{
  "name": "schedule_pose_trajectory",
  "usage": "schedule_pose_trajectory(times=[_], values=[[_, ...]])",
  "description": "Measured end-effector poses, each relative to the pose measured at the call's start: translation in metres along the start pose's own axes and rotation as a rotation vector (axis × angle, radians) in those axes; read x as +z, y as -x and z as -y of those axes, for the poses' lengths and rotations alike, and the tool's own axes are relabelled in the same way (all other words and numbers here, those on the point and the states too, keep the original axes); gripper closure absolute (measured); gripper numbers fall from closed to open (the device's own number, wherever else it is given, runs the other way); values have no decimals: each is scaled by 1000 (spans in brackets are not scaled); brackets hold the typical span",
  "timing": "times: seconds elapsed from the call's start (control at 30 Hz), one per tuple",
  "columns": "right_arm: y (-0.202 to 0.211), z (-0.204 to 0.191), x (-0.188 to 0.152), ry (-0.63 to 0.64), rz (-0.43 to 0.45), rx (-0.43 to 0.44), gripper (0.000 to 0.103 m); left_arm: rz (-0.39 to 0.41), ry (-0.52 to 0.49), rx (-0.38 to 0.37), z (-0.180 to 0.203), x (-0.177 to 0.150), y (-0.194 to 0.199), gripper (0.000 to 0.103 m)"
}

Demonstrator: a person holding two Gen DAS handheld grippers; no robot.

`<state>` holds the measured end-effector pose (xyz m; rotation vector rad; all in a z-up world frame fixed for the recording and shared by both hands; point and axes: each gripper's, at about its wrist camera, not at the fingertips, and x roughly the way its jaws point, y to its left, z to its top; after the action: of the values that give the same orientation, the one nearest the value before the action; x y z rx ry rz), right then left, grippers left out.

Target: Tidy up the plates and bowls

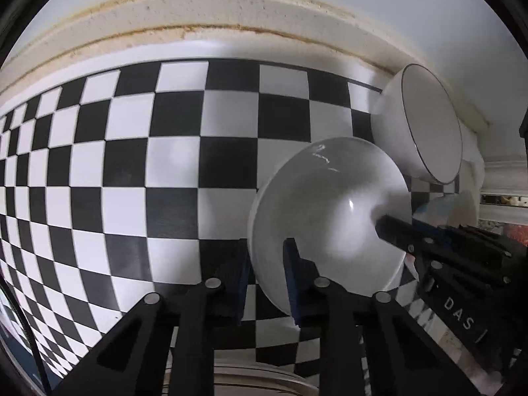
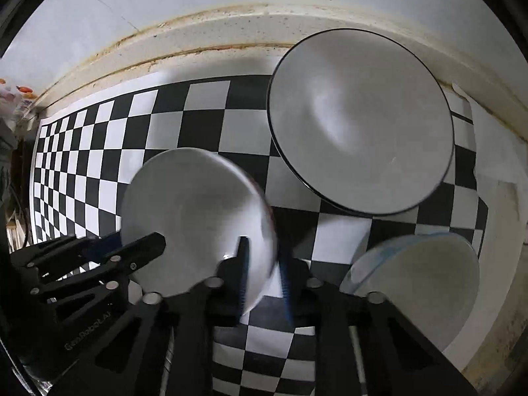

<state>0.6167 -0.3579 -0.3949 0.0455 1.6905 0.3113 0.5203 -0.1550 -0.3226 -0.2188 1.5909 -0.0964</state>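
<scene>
**Both grippers clamped on the same white bowl**

So the left gripper (image 1: 267,277) has its two blue-padded fingers pinching the near rim of the plain white bowl (image 1: 330,217), one pad outside the wall and one inside. The right gripper (image 2: 262,274) has the opposite rim of that same bowl (image 2: 194,217) squeezed between its pads too, again one finger in, one finger out. In the left wrist view you can see the right gripper (image 1: 392,231) reaching in from the far side, its fingertip dark against the inside of the bowl, and in the right wrist view the left gripper (image 2: 145,247) comes in from the other edge the same way. The bowl looks tipped and a bit motion-blurred, and I can't tell whether it's touching the surface below.

Working outward from the white bowl: everything sits over a black-and-white checkered mat (image 1: 132,165). Just beyond the bowl, toward the wall, there's a bigger white bowl with a thin dark rim (image 2: 359,122), close enough that the two nearly crowd each other. Beside the white bowl, right up against the right gripper's outer finger, is a third bowl with a pale blue pattern on its outside (image 2: 415,280). That one's tight against the gripper body.

Past the dark-rimmed bowl the mat ends at a cream ledge (image 1: 231,10) with rusty brown stains along its seams, and a pale wall above that.
</scene>
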Motion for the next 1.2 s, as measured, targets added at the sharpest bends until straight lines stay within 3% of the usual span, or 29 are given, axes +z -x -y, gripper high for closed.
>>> schedule_pose_trajectory(times=[0.17, 0.33, 0.6, 0.83, 1.2], values=[[5, -1, -9, 11, 14, 13, 93, 41, -14, 11, 4, -15, 22, 86], [37, 5, -36, -9, 71, 51, 93, 90, -68, 1, 20, -44, 59, 86], [94, 29, -133, -57, 149, 60, 92, 87, -191, -62, 69, -107, 93, 85], [105, 62, -237, -159, 126, 70, 92, 12, -275, -95, 110, -148, 70, 85], [52, 106, -303, -270, 47, 89, 92, -110, -314, -70, 132, -187, 4, 85]])
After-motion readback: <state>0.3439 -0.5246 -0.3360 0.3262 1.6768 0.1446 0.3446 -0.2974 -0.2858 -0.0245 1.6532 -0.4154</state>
